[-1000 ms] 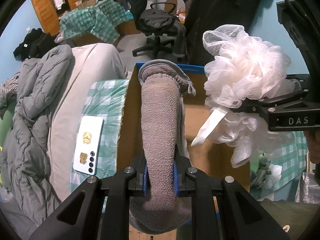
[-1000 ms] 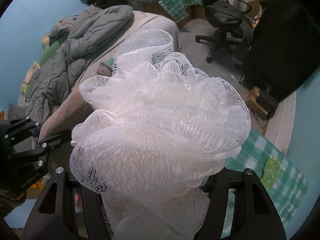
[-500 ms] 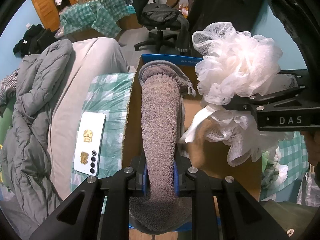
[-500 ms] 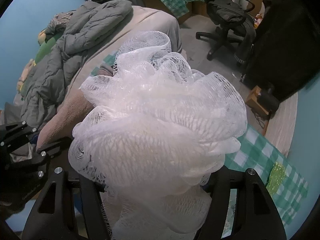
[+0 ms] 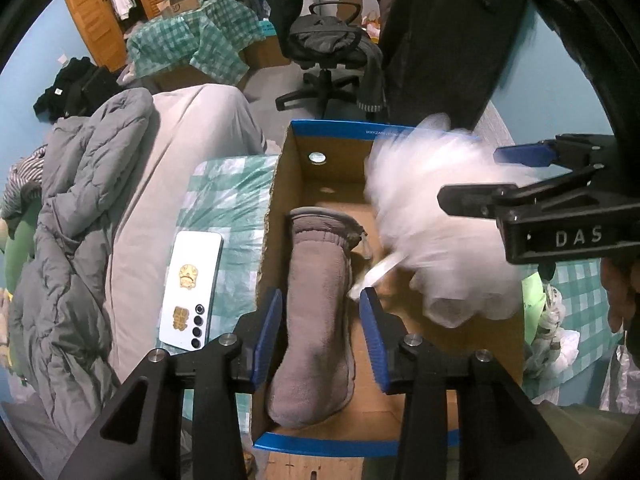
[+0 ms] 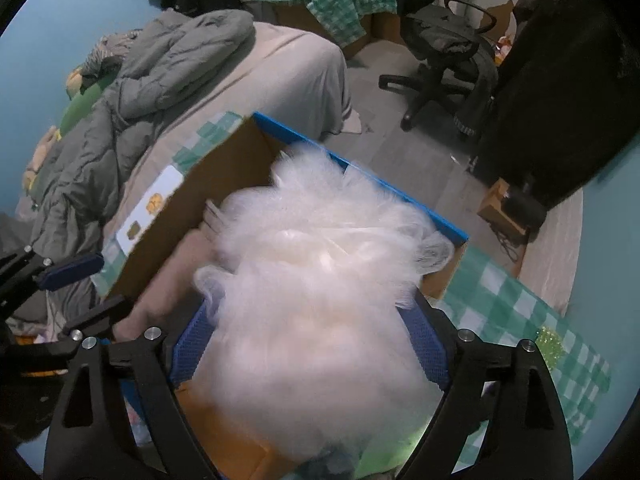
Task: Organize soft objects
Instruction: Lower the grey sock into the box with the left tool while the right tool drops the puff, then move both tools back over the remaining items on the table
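Note:
An open cardboard box (image 5: 276, 208) with a blue rim stands on a checked cloth. A grey-brown fleece slipper (image 5: 316, 300) lies on the box floor along its left wall. My left gripper (image 5: 320, 332) hangs over it with its jaws opening, and the blue pads stand clear of the fleece. A white mesh bath pouf (image 5: 432, 232) is blurred and dropping into the right half of the box. My right gripper (image 6: 310, 344) is above it, jaws opening wide. The pouf (image 6: 312, 312) is still between the pads but loose. From the left wrist view the right gripper (image 5: 472, 178) comes in from the right.
A white phone (image 5: 192, 288) lies on the green checked cloth (image 5: 228, 200) left of the box. A grey quilt (image 5: 72, 220) covers the bed further left. An office chair (image 5: 328, 52) and piled clothes stand beyond. A hand (image 5: 620, 292) shows at the right edge.
Both grippers have opened. The slipper has dropped out of the left jaws onto the box floor. The pouf has slipped from the right jaws and is falling into the box.

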A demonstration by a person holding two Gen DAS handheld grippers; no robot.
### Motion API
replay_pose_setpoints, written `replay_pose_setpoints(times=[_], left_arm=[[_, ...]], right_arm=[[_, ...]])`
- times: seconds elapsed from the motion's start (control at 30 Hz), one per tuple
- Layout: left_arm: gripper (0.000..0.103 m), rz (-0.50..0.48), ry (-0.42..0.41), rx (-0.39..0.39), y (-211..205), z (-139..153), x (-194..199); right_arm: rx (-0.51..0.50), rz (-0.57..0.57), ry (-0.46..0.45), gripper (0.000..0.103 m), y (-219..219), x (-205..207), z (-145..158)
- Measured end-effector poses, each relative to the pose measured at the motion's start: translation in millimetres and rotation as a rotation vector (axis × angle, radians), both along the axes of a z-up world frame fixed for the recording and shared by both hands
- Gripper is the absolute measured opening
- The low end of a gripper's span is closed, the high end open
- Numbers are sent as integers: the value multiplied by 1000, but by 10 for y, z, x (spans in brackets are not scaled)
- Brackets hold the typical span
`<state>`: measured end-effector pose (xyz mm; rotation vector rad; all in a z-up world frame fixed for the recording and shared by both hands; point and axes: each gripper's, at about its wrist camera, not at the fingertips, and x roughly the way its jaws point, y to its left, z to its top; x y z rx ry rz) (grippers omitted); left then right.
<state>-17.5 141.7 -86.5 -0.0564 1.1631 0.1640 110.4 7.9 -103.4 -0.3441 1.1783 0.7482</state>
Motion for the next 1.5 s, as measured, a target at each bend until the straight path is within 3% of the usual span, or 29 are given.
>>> replay_pose_setpoints(times=[0.5, 0.8, 1.07, 1.5], left_arm=[[42, -2, -28, -5, -155, 157, -82], [52, -9, -51, -17, -319, 261, -99], [64, -23, -67, -29, -510, 326, -54], [65, -101, -56, -41, -972, 330, 133]], right_arm=[[33, -16, -32, 87, -146, -63, 279], [36, -49, -39, 87, -392, -89, 377], [29, -88, -40, 87, -724, -86, 403], [11, -190, -31, 87, -1383, 11, 384]])
